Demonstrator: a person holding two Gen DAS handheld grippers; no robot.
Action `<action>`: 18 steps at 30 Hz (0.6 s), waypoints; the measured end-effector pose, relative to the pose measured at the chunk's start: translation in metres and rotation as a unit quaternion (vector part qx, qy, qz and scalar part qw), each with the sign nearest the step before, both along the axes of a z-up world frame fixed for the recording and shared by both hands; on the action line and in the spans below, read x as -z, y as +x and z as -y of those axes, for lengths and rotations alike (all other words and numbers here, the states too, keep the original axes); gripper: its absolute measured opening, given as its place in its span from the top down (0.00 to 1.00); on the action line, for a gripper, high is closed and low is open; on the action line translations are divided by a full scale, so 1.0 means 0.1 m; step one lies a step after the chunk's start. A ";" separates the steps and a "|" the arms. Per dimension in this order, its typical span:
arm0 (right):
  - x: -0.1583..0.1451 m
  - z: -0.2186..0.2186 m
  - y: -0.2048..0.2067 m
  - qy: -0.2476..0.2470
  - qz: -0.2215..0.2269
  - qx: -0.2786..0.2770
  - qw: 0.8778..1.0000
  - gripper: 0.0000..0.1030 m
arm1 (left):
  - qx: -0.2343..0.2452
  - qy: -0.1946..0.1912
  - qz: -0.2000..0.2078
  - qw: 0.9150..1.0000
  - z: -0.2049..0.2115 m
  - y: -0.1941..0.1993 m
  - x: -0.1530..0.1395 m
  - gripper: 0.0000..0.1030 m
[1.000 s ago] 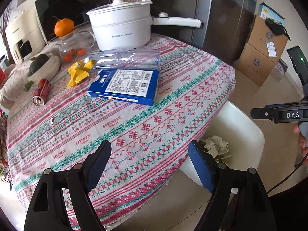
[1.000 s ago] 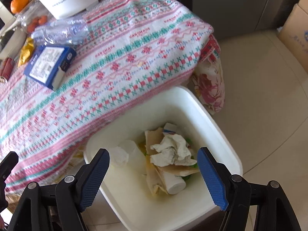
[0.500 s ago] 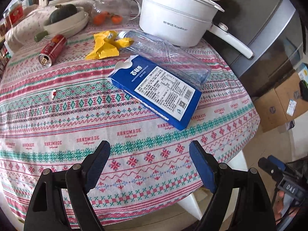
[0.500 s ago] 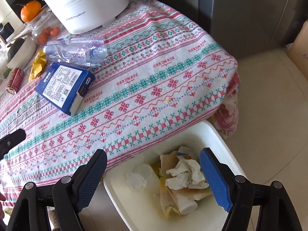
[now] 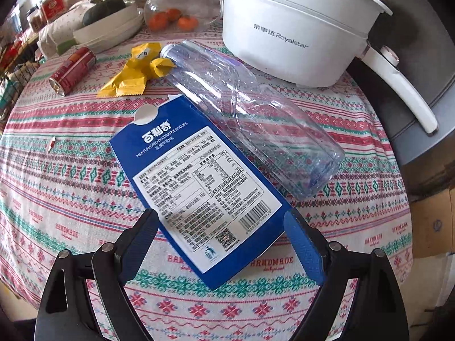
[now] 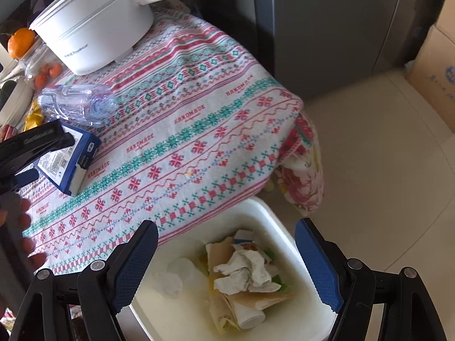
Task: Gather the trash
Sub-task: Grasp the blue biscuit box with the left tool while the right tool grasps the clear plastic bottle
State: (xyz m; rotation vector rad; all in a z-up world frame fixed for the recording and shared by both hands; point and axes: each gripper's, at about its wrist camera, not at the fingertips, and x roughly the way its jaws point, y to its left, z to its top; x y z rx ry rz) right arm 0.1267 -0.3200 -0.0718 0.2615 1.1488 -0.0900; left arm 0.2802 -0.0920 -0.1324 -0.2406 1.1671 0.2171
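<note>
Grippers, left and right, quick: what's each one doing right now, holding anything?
Left gripper: jaws opening, straddling the blue cardboard biscuit box, not gripping it.
Right gripper: open, empty, above the white plastic bin.

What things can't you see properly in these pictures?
- Blue biscuit box: left wrist view shows only its label side; contents unknown.
- White trash bin: right wrist view; the right hand-held gripper and the bottom edge cut it off.
- Small print on the box: too tiny to read.
- Red can: brand turned away.

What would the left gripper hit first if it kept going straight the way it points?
Most likely the blue biscuit box, whose near end already lies between the opening, empty left gripper. Depth above the box is unclear.
</note>
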 end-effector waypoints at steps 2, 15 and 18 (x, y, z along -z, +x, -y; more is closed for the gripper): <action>0.02 0.04 -0.01 0.006 -0.001 0.002 1.000 0.20 | -0.012 0.017 0.012 1.000 0.07 0.05 0.02 0.08; 0.07 -0.02 0.03 0.011 -0.009 -0.009 1.000 0.20 | -0.021 0.095 -0.002 0.995 0.07 0.14 0.16 0.00; 0.09 -0.08 0.06 0.014 -0.011 -0.014 1.000 0.20 | 0.005 0.089 -0.008 0.996 -0.13 0.00 0.13 0.00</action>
